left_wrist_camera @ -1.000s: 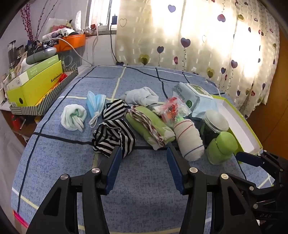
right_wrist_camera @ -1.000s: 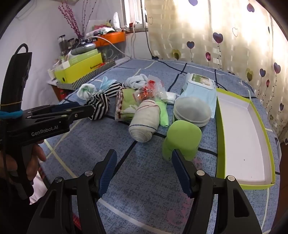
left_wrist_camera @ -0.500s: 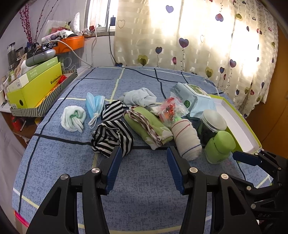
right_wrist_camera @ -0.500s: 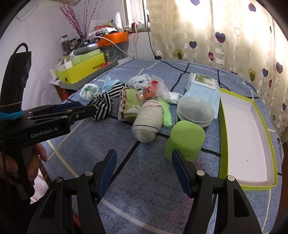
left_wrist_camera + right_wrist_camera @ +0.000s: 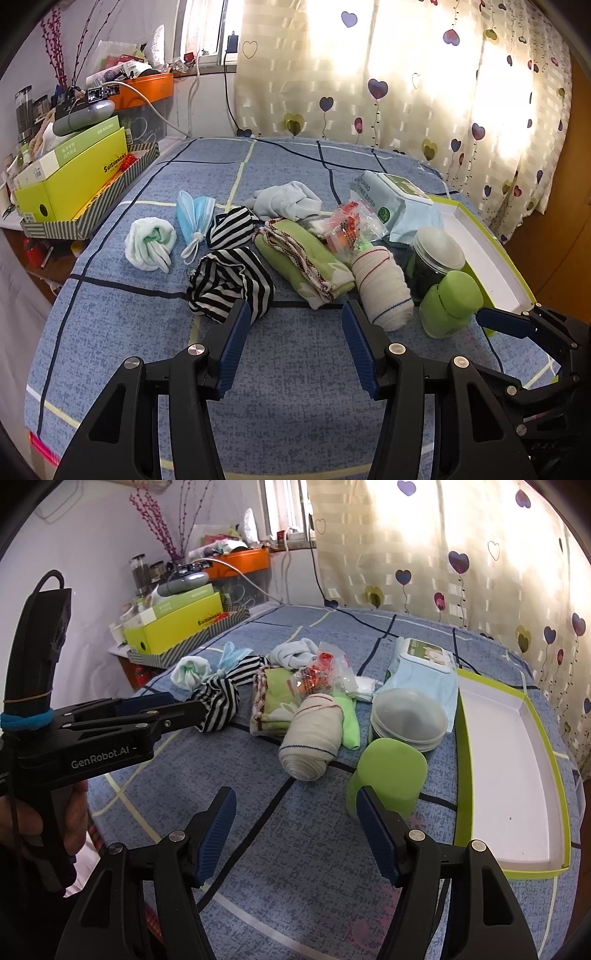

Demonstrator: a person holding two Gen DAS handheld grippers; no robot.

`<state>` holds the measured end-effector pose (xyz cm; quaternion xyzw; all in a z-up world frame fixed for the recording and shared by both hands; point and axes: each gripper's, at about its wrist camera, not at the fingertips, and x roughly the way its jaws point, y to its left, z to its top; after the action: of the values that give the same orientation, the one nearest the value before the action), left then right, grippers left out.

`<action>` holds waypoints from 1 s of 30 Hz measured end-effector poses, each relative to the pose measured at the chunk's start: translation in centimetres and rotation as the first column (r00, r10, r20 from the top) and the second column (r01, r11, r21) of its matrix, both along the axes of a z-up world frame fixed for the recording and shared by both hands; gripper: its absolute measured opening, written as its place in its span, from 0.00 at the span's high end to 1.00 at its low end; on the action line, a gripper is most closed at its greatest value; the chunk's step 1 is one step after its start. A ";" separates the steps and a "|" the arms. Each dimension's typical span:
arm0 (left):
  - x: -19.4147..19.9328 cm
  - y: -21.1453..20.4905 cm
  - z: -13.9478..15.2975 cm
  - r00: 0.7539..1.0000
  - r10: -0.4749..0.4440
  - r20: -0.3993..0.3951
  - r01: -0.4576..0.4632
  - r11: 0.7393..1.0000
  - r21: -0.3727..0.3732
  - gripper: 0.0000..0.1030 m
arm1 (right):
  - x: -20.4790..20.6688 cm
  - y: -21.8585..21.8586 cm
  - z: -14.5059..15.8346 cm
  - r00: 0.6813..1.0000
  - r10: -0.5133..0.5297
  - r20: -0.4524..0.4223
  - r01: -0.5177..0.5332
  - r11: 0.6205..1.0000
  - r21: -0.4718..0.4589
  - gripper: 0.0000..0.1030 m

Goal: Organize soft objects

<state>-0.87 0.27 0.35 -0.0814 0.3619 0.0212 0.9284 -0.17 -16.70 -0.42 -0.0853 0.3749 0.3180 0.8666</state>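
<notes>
This is a home bedroom. A bed [image 5: 295,369] under a blue checked sheet fills the middle, strewn with rolled socks [image 5: 231,280] and a face mask [image 5: 194,214], and a heart-printed curtain [image 5: 406,74] hangs over a sunlit window behind it. Beside the bed a side shelf [image 5: 177,642] is crowded with boxes, jars and an orange tray [image 5: 147,86] of household clutter.

Tray [image 5: 509,760] lies right of rolled sock [image 5: 314,738].

A blue speckled bedspread [image 5: 295,398] carries dark and pale yellow grid lines. On it lie a black-and-white striped cloth bundle [image 5: 229,288], a cream rolled sock [image 5: 380,288] with red and blue stripes, and a white-lined lime-green cardboard tray [image 5: 513,775]. Cream curtains [image 5: 406,74] bear purple hearts.
</notes>
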 end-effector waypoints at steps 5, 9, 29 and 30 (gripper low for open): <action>0.1 0.1 -0.1 1.000 0.004 -0.003 -0.004 1.000 -0.002 0.49 | 0.0 0.2 0.1 1.000 0.012 0.003 -0.012 1.000 -0.001 0.34; 0.2 0.4 -0.2 1.000 0.001 -0.008 -0.001 1.000 -0.008 0.49 | 0.0 0.5 0.3 1.000 0.018 0.007 -0.018 1.000 -0.001 0.34; 0.3 2.9 -0.5 1.000 0.009 0.000 -0.009 0.998 -0.069 0.49 | 1.1 2.2 0.6 1.000 0.022 0.008 -0.022 0.999 -0.032 0.34; 0.3 3.1 -0.5 1.000 0.008 0.002 -0.008 0.997 -0.074 0.49 | 1.2 2.3 0.6 1.000 0.022 0.008 -0.021 0.999 -0.032 0.34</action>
<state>-0.57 3.37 -0.12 -0.1171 0.3612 0.0117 0.9250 1.06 -14.42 0.16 -0.1042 0.3754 0.3210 0.8632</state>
